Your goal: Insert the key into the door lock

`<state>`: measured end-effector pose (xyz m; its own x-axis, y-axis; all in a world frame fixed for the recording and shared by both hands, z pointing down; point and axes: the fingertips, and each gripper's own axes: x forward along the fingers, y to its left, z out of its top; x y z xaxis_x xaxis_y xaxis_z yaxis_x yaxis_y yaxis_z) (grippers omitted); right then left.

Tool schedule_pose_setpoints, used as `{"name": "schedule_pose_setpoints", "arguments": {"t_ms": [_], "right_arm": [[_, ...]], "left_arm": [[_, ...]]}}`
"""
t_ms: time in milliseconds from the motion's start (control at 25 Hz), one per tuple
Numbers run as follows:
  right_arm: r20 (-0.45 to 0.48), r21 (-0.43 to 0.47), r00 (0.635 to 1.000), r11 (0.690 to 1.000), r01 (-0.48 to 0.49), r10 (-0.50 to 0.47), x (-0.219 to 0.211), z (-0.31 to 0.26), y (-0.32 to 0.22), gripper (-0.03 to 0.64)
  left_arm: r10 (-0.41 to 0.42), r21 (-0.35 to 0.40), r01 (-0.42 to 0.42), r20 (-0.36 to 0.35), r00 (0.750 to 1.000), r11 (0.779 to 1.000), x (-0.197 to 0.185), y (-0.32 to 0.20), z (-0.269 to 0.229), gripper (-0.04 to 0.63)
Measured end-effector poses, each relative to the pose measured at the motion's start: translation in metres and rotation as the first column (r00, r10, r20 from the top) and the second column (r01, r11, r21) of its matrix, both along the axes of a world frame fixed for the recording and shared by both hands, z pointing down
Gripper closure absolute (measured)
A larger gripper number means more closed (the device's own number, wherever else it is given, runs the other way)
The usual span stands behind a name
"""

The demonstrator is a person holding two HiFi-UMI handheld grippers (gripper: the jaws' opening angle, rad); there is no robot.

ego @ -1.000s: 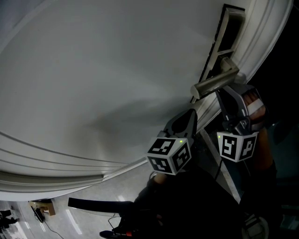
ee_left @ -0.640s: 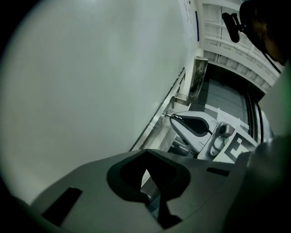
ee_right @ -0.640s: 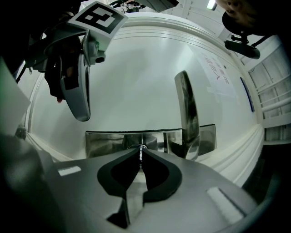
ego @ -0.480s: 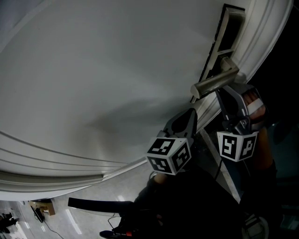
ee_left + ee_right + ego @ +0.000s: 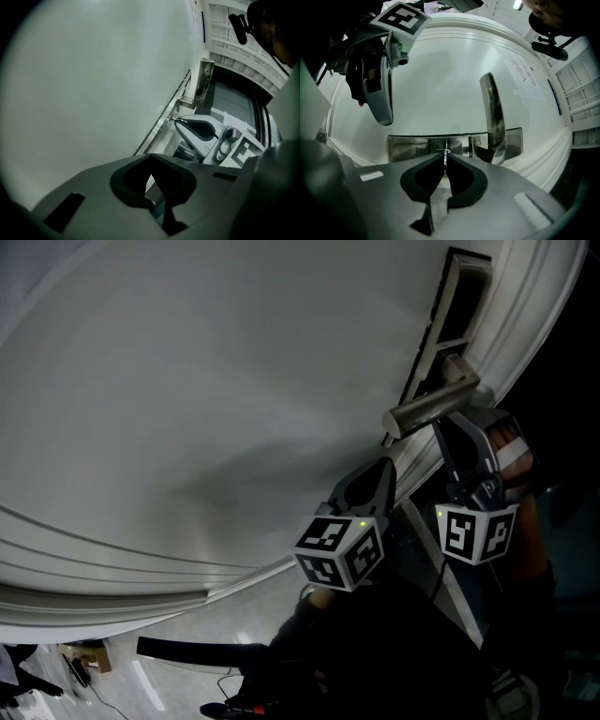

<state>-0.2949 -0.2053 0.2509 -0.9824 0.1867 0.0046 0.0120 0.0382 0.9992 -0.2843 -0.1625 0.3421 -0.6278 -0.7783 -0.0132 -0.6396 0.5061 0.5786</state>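
While nothing has moved, the right gripper (image 5: 445, 154) grips the key (image 5: 445, 160).

head view | lower-left corner | a pale, blurred shape (image 5: 21, 696) is now seen on the floor (image 5: 178, 638), unidentifiable

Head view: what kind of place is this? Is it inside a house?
Probably indoors at a doorway; house or office, I cannot tell. There is a big white door, its metal handle with a lock plate, and pale floor below.
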Motion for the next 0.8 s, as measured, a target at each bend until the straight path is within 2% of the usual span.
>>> {"name": "schedule_pose_setpoints", "arguments": {"t_ms": [800], "right_arm": [[-0.001,0.0,1.0,1.0,0.001,-0.001,-0.0012,0.0006,0.0002,0.604]], "left_arm": [[0.012,-0.005,-0.012,0.008,1.0,1.0,-0.0002,-0.0007,-0.0015,0.595]]}}
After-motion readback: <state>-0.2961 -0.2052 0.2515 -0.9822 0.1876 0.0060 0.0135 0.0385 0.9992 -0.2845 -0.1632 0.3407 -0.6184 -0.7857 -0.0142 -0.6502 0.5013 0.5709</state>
